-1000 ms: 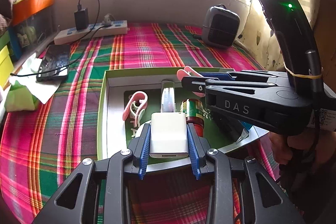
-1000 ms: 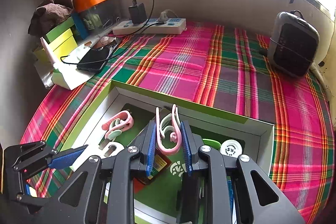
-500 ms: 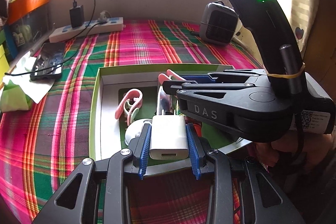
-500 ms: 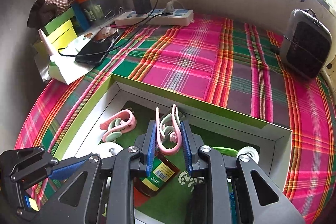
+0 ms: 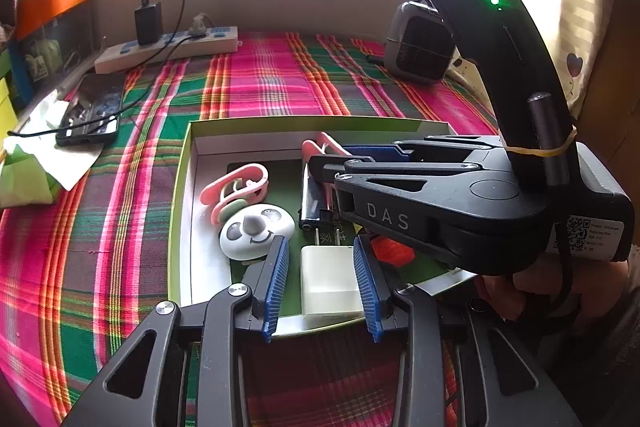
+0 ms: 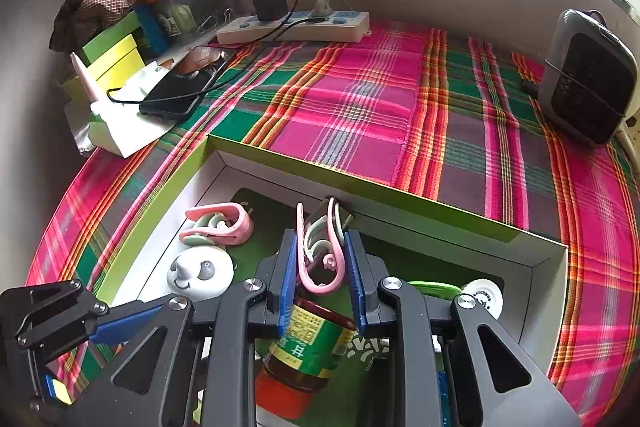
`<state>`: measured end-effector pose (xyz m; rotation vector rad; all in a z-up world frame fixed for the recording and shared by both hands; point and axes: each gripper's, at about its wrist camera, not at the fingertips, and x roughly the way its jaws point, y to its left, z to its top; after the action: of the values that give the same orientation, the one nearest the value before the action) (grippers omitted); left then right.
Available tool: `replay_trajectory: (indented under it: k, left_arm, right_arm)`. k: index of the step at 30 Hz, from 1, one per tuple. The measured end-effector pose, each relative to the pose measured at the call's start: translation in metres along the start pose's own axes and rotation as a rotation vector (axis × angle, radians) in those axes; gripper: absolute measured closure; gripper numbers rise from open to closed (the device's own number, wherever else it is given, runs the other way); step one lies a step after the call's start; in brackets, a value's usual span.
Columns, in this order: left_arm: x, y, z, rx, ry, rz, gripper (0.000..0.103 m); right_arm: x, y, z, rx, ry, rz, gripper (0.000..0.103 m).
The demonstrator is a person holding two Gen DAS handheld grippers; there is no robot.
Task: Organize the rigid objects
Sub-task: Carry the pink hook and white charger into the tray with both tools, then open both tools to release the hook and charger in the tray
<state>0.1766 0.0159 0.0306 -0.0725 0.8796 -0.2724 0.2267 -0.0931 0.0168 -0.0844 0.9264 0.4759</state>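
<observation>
My left gripper (image 5: 322, 277) hangs low over the near edge of the box (image 5: 182, 187), and its fingers are spread: the white charger (image 5: 328, 281) lies between them, with a gap on each side. My right gripper (image 6: 320, 267) reaches across in front of it, tilted down into the box, and is clenched on a pink clip (image 6: 320, 255). Just under its fingers lies a jar (image 6: 308, 343). Left of the fingers rest a second clip (image 6: 218, 227) and a panda toy (image 6: 200, 273).

Each black tool (image 5: 322, 277) has blue ribbed pads, silver screws (one marked "DAS").
</observation>
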Motion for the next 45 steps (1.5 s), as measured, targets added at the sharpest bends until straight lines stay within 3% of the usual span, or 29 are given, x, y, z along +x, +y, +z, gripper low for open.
replay_trajectory:
  k: [14, 17, 21, 45]
  left_arm:
    - [0.000, 0.001, 0.000, -0.008, 0.003, 0.007, 0.071]
    - [-0.002, 0.000, -0.002, -0.008, 0.002, 0.008, 0.071]
    - [-0.005, -0.001, -0.004, -0.008, -0.001, 0.012, 0.071]
    - [-0.038, -0.011, -0.017, -0.016, -0.042, 0.053, 0.068]
  right_arm:
    - [-0.001, 0.001, 0.000, -0.004, 0.002, -0.005, 0.078]
    - [-0.003, 0.002, -0.002, 0.003, -0.005, 0.005, 0.074]
    - [-0.011, 0.004, -0.005, 0.006, -0.025, 0.002, 0.059]
    - [-0.086, 0.006, -0.046, 0.105, -0.148, -0.082, 0.059]
